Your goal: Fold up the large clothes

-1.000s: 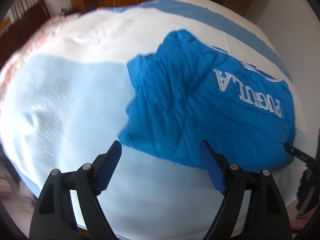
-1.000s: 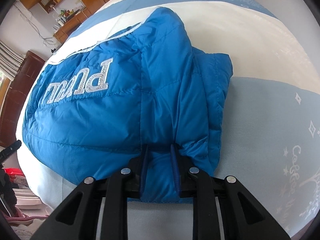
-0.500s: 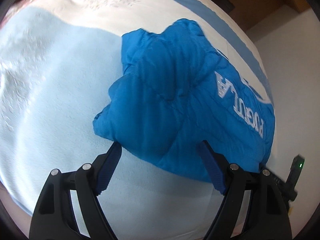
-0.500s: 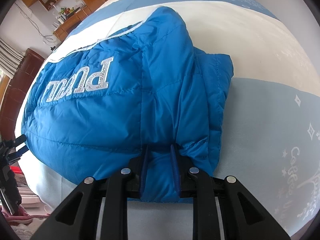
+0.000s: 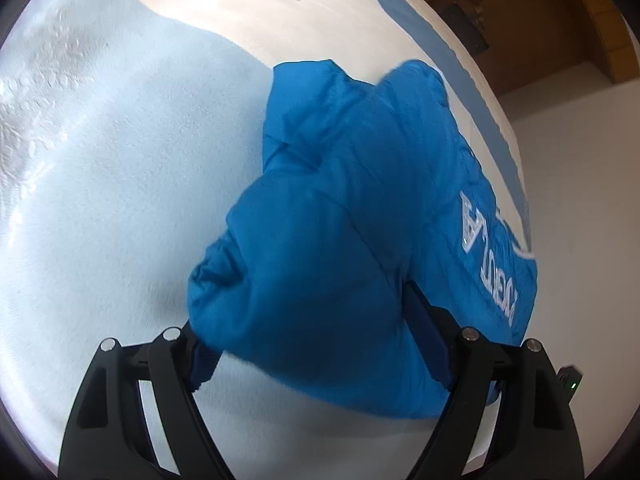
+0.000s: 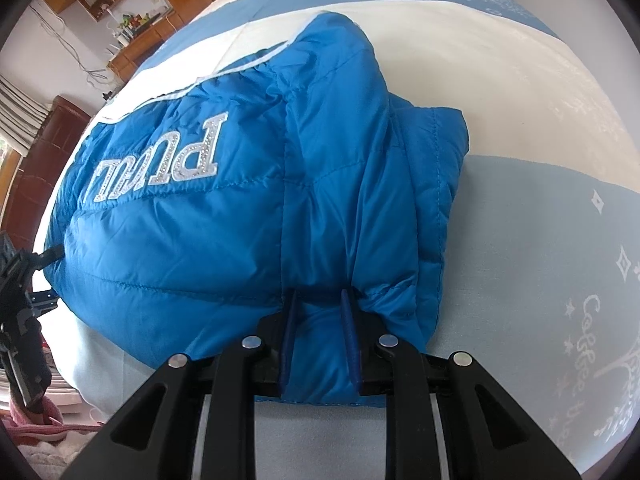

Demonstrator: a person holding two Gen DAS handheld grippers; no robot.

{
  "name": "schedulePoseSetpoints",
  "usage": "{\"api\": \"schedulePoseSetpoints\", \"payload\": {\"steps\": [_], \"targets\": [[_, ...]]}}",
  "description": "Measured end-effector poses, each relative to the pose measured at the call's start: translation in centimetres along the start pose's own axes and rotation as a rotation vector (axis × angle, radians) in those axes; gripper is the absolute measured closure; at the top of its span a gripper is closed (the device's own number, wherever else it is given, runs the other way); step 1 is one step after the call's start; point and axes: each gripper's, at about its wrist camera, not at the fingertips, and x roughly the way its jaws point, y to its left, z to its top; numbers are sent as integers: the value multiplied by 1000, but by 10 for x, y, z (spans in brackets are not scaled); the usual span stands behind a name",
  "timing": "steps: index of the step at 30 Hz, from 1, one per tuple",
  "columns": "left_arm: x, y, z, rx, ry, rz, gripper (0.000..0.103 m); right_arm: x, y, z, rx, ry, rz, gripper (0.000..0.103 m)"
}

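A bright blue padded jacket [image 5: 340,220] with silver lettering lies folded on a bed with a pale blue and white cover [image 5: 120,160]. My left gripper [image 5: 308,320] stands open and wide, pointing down. The jacket's near corner bulges between its blue pads and hides the left fingertip. In the right wrist view the jacket [image 6: 200,240] fills the middle of the bed [image 6: 520,240]. My right gripper [image 6: 318,300] is shut on a fold at its near hem, with blue cloth pinched between the two narrow pads. The left gripper's black frame [image 6: 24,280] shows at the jacket's far left corner.
Wooden cabinets and shelves [image 6: 132,40] stand beyond the bed, with a dark wooden cupboard [image 6: 40,160] to the left. Pink and white cloth [image 6: 40,428] lies below the bed's edge. A white wall [image 5: 580,200] borders the bed on the left wrist view's right.
My left gripper has come down and rolled, closing in on the jacket's corner, which now sits between its jaws. The right gripper and its hold are unchanged.
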Motion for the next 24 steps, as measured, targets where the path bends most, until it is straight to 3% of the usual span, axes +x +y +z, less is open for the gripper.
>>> {"api": "schedulePoseSetpoints", "payload": {"steps": [4,8,11,16,24], "targets": [[6,4,6,-2,-18,-17,31,0,-1,1,2,-3,6,82],[1,0,4,7,-40,-59,58,0,-1,-1,-3,-10,7,82],[-10,-15,-1,71,-84,-46,73,-1,-2,-4,-2,-17,13,82],[-37,-54,-5,196,-169,-23,78,-2,-5,-6,5,-23,26,82],[-70,-123,-14,379,-231,-25,78,-13,-3,-5,10,-15,28,80]]}}
